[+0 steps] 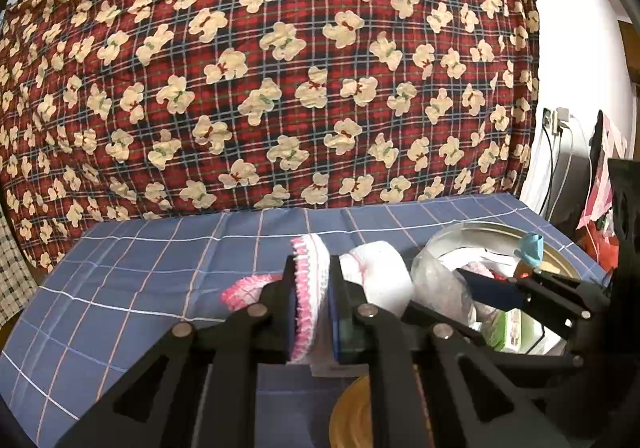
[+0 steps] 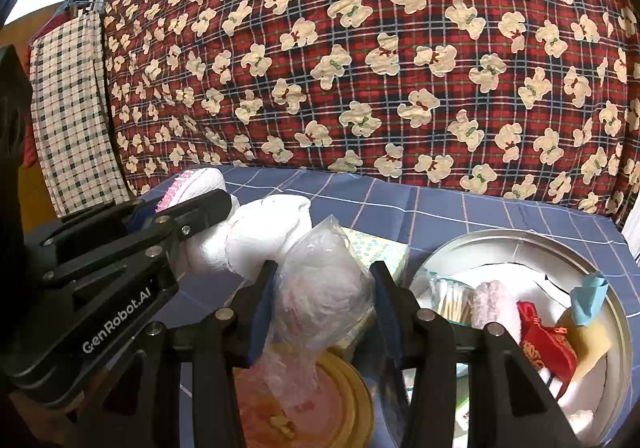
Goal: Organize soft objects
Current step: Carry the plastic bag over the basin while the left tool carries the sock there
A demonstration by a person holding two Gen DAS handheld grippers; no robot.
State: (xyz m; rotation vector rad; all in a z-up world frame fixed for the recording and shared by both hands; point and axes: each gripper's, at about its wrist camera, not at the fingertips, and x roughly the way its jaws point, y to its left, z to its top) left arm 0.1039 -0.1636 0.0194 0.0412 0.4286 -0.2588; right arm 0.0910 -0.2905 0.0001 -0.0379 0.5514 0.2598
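Knitted cloth (image 1: pixel 310 288), white with pink trim, sits pinched in the left gripper (image 1: pixel 312 312) above the blue tablecloth (image 1: pixel 140 268), while the right gripper (image 2: pixel 320 300), fingers spread, straddles a plastic bag (image 2: pixel 320 288) beside the round tin (image 2: pixel 520 240); slick plastic may slip on closing.

The left gripper's fingers (image 1: pixel 289 312) cover much of the pink-edged white cloth (image 1: pixel 310 288). The yellow lid (image 2: pixel 352 404) is cut off by the bottom edge. What the clear plastic bag (image 2: pixel 324 288) wraps is too blurred to tell. The round tin (image 2: pixel 520 244) runs off frame at right.
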